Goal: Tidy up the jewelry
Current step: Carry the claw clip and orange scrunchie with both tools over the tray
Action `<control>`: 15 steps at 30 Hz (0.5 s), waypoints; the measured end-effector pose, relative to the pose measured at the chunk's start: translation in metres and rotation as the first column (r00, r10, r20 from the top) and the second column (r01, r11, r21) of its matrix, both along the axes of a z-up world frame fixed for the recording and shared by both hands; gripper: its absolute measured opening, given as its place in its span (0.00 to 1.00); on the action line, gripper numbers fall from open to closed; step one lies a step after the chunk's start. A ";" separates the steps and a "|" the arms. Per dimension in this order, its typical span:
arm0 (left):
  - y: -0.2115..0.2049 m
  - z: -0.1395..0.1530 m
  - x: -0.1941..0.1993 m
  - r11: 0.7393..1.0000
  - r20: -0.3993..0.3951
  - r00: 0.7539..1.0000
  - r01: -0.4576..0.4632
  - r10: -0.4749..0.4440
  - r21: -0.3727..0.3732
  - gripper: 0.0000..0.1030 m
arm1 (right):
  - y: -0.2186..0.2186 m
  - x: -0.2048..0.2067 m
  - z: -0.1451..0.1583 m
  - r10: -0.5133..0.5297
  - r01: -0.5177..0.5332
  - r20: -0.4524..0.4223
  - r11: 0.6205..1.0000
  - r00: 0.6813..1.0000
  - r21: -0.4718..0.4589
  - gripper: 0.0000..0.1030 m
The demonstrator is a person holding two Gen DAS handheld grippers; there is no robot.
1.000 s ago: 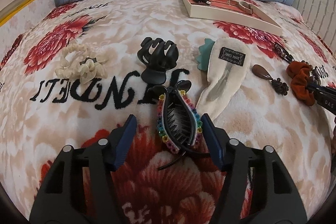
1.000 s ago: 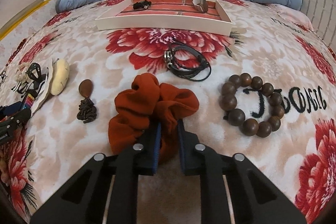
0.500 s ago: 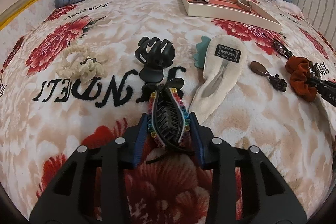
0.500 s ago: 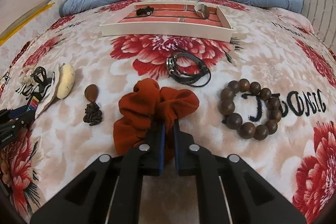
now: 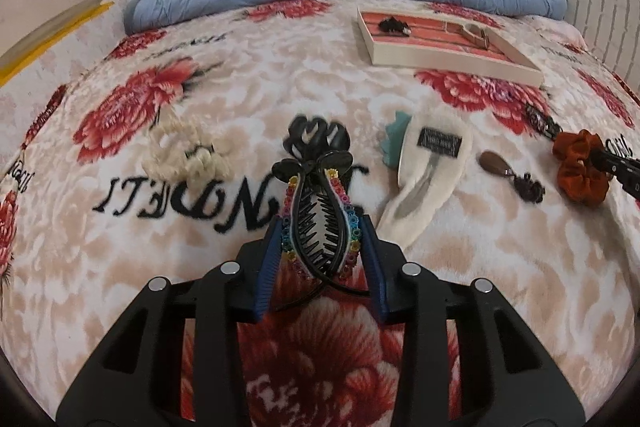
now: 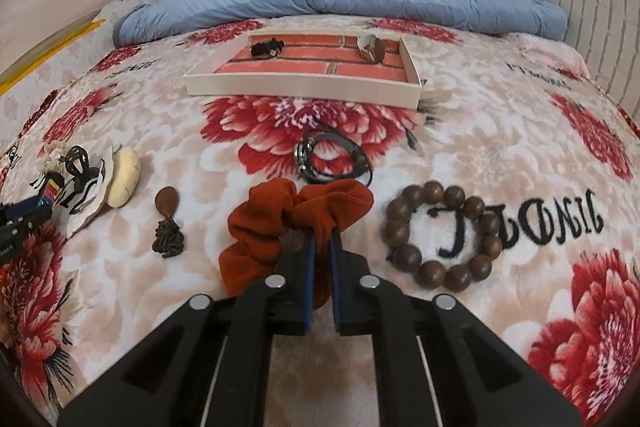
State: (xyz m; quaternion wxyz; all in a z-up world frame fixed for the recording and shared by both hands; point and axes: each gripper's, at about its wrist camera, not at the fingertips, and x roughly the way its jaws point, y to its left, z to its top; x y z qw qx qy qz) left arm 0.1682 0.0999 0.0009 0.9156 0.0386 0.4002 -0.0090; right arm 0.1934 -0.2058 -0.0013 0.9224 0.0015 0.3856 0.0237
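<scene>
My left gripper (image 5: 320,227) has its jaws pressed on the rainbow-beaded hair clip (image 5: 318,223), raised over the floral blanket (image 5: 240,99). My right gripper (image 6: 322,247) pinches the rust scrunchie (image 6: 276,223) between narrow jaws, near the wooden bead bracelet (image 6: 442,233). The tray (image 6: 304,89) sits beyond.

Between your left jaws a banana clip (image 5: 318,223), a claw clip (image 5: 318,139) just ahead of them, between your right jaws a scrunchie (image 6: 296,223), bead bracelet (image 6: 442,235) to their right, drop earring (image 6: 168,223) left, cord bracelet (image 6: 332,157) ahead, tray (image 6: 304,85) beyond.
</scene>
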 end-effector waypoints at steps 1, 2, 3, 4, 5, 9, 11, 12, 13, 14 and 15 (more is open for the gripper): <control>0.000 0.003 0.002 1.000 0.006 1.000 0.000 0.000 -0.003 0.36 | 0.000 0.001 0.002 0.001 -0.001 0.006 1.000 1.000 -0.003 0.07; -0.001 0.008 0.004 1.000 0.014 1.000 0.001 -0.001 -0.008 0.36 | -0.001 0.002 0.004 0.004 -0.004 0.016 1.000 1.000 -0.003 0.07; -0.002 0.011 0.006 1.000 0.022 1.000 0.003 -0.003 -0.011 0.36 | -0.002 0.004 0.008 0.005 -0.005 0.025 1.000 1.000 0.001 0.07; -0.004 0.015 0.009 1.000 0.030 1.000 0.006 -0.006 -0.012 0.36 | -0.002 0.006 0.010 0.006 -0.006 0.029 1.000 1.000 0.005 0.07; -0.006 0.021 0.012 1.000 0.044 0.999 0.012 -0.011 -0.013 0.36 | -0.003 0.009 0.015 0.008 -0.009 0.039 1.000 0.999 0.010 0.07; -0.016 0.037 0.024 0.999 0.084 0.996 0.030 -0.028 -0.016 0.36 | -0.004 0.018 0.028 0.015 -0.016 0.075 1.000 0.997 0.011 0.07; -0.022 0.044 0.032 0.999 0.099 0.994 0.040 -0.037 -0.022 0.36 | -0.004 0.024 0.035 0.016 -0.017 0.090 1.000 0.996 0.012 0.07; -0.025 0.047 0.036 0.999 0.106 0.993 0.045 -0.042 -0.023 0.36 | -0.005 0.027 0.038 0.017 -0.018 0.096 1.000 0.995 0.012 0.07; -0.028 0.049 0.039 0.998 0.111 0.993 0.050 -0.046 -0.025 0.36 | -0.005 0.030 0.041 0.019 -0.020 0.102 1.000 0.995 0.013 0.07; -0.031 0.052 0.044 0.998 0.115 0.992 0.056 -0.053 -0.030 0.36 | -0.005 0.033 0.044 0.022 -0.023 0.108 1.000 0.994 0.011 0.07; -0.034 0.055 0.048 0.997 0.121 0.991 0.062 -0.057 -0.035 0.36 | -0.005 0.037 0.046 0.024 -0.025 0.112 1.000 0.993 0.008 0.07</control>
